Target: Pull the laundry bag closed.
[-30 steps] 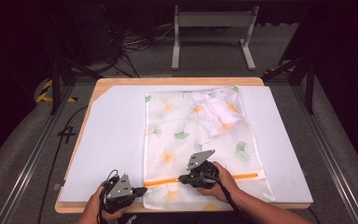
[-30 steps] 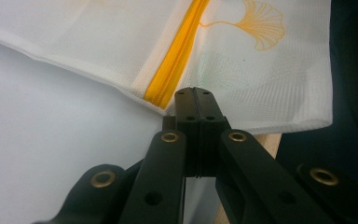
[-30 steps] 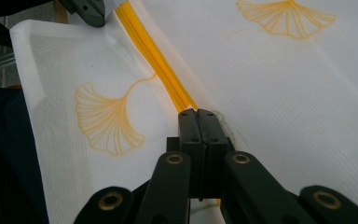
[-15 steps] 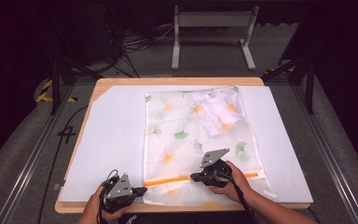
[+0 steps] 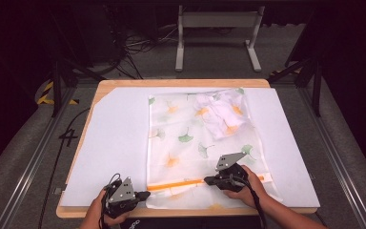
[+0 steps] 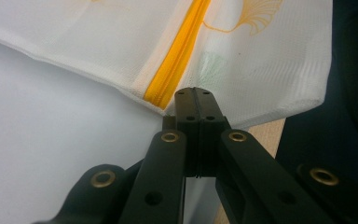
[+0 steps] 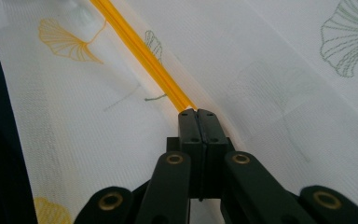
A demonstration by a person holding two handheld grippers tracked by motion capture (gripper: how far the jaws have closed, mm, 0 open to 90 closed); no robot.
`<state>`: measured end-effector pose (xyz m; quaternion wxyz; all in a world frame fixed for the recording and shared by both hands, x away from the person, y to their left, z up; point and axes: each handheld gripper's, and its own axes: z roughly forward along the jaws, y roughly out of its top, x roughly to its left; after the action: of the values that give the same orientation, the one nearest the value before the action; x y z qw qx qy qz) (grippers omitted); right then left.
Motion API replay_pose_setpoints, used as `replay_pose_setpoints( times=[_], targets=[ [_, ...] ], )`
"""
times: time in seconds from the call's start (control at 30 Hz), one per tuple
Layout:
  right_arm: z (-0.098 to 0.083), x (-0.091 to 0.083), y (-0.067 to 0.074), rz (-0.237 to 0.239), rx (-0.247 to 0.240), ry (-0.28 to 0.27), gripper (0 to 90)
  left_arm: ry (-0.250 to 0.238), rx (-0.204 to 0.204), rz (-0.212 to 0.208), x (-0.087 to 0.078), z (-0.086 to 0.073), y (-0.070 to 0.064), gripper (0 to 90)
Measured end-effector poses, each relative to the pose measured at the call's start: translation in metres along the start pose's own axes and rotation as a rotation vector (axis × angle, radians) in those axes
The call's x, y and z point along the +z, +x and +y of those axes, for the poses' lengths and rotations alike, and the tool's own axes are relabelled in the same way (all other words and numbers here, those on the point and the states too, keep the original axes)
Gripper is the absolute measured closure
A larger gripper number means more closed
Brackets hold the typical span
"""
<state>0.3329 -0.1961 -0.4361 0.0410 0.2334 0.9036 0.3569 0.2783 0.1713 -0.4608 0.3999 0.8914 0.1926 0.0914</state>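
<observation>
A white mesh laundry bag [image 5: 190,138] printed with ginkgo leaves lies flat on the table, and a crumpled white garment [image 5: 221,114] sits inside its far right corner. An orange zipper [image 5: 176,184] runs across the bag's near end. My left gripper [image 5: 146,194] is shut on the bag's near left edge [image 6: 168,100], right at the end of the zipper [image 6: 177,56]. My right gripper [image 5: 207,181] is shut on the zipper [image 7: 144,56] around the middle of its length, jaws pressed together [image 7: 196,112] where the orange line ends.
A large white sheet [image 5: 114,143] covers the wooden table [image 5: 181,82]; the bag lies on it. The table's near edge [image 5: 181,212] runs just below both hands. A metal stand [image 5: 217,28] and cables sit on the floor beyond.
My right gripper has slid to the right along the zipper, away from the left one. The left gripper has stayed put on the bag's corner.
</observation>
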Motion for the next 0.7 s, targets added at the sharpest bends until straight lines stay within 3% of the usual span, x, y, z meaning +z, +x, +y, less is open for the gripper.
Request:
replay_pose_setpoints(
  times=[0.4,0.7],
  targets=[
    [-0.01,-0.012,-0.008,-0.009,0.022,0.001,90.0,-0.003,-0.001,-0.002,0.0,0.0,0.0,90.0],
    [-0.027,-0.028,-0.018,-0.029,0.068,0.002,90.0,-0.002,-0.004,-0.005,0.0,-0.001,0.001,90.0]
  ],
)
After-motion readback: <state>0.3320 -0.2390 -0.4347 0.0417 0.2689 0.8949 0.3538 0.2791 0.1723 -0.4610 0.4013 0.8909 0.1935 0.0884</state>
